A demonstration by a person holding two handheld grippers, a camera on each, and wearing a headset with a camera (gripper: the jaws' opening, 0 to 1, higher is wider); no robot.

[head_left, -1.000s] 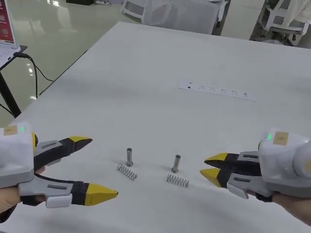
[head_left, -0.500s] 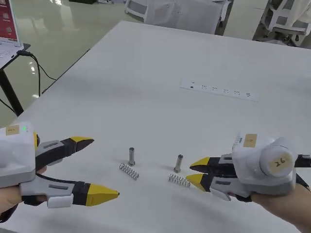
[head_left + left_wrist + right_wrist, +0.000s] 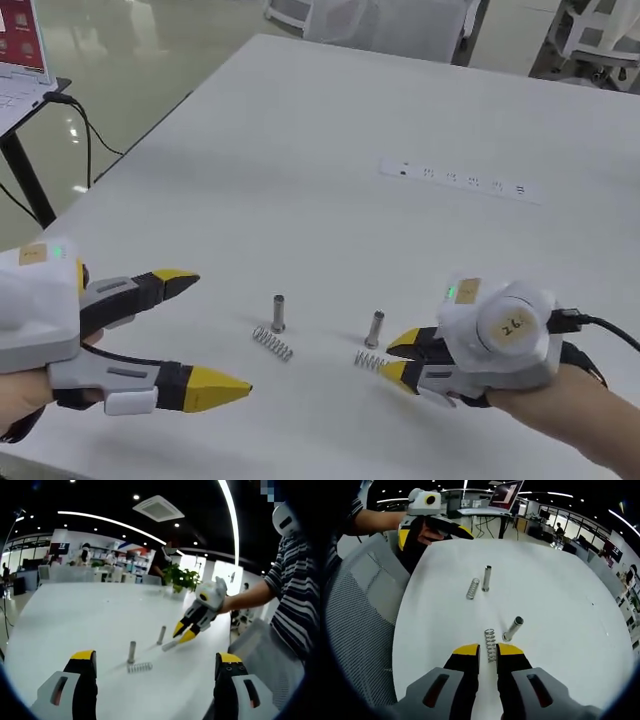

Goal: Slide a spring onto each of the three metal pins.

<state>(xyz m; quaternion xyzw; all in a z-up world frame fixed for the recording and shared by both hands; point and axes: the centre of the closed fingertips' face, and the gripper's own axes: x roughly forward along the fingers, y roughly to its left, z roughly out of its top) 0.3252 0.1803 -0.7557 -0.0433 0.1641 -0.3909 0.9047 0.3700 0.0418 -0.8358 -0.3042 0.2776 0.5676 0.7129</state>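
Your right gripper (image 3: 490, 654) is down at the table (image 3: 330, 150). Its jaws are narrowed to a small gap, with the near end of the right spring (image 3: 490, 639) sitting between the tips. Can't tell whether the pads actually bite it or just straddle it. That spring lies flat on the table, just beside the right pin (image 3: 375, 328), which stands upright. In the right gripper view the pin sits just right of the spring's far end.

The left pin (image 3: 279, 312) is upright too. The left spring (image 3: 272, 343) lies flat just beside its base, on your side. Neither spring is on a pin.

Your left gripper (image 3: 205, 330) is released: jaws spread wide, nothing between them. It is near the table's front edge, well left of the left pin, pointing toward both pins.

A power strip (image 3: 460, 182) lies further back on the table, well apart from the parts. A laptop (image 3: 18, 55) sits off the table at far left.
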